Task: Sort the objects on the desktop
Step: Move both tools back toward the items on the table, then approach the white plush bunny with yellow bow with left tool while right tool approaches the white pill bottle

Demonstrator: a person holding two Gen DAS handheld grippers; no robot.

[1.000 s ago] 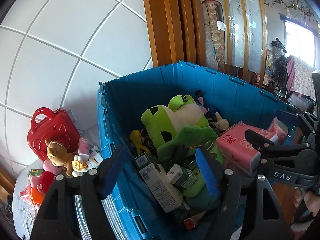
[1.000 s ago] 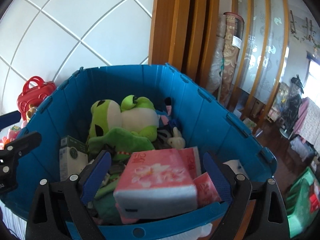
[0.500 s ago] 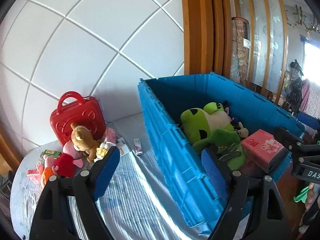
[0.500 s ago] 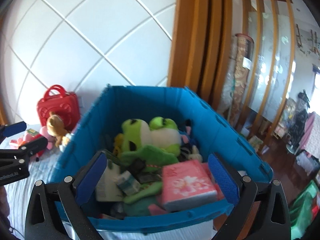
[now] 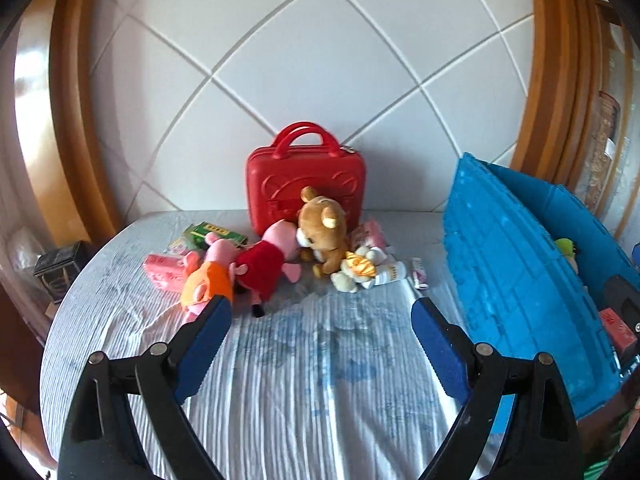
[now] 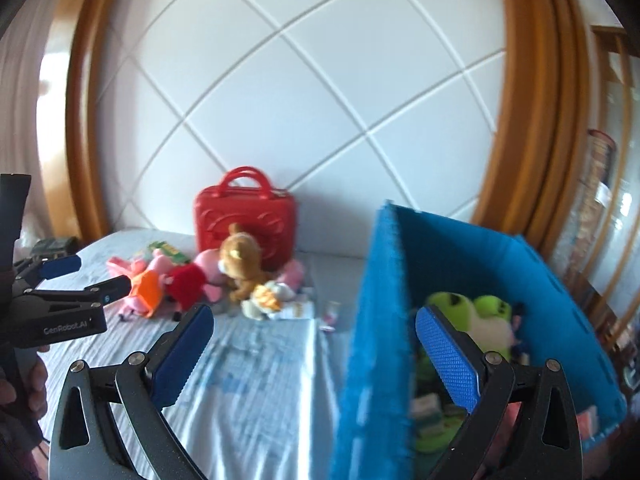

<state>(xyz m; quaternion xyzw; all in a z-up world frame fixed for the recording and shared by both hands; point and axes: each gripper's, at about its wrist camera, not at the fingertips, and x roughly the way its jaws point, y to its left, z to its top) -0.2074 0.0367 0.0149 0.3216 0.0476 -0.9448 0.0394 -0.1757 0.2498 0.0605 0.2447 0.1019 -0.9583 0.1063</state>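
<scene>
Plush toys [image 5: 280,264] and small packets are seen heaped before a red case [image 5: 306,184] on the striped cloth [image 5: 320,380], left of the blue crate [image 5: 520,280]; the left gripper [image 5: 320,320] is spread wide, empty. From the right wrist, the right gripper [image 6: 314,336] is likewise wide, nothing between, straddling the crate wall; a green frog plush [image 6: 468,312] lies inside

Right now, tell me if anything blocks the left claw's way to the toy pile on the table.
Nothing visible does. The left claw is open and empty, with only bare striped tablecloth between it and the toy pile.
</scene>
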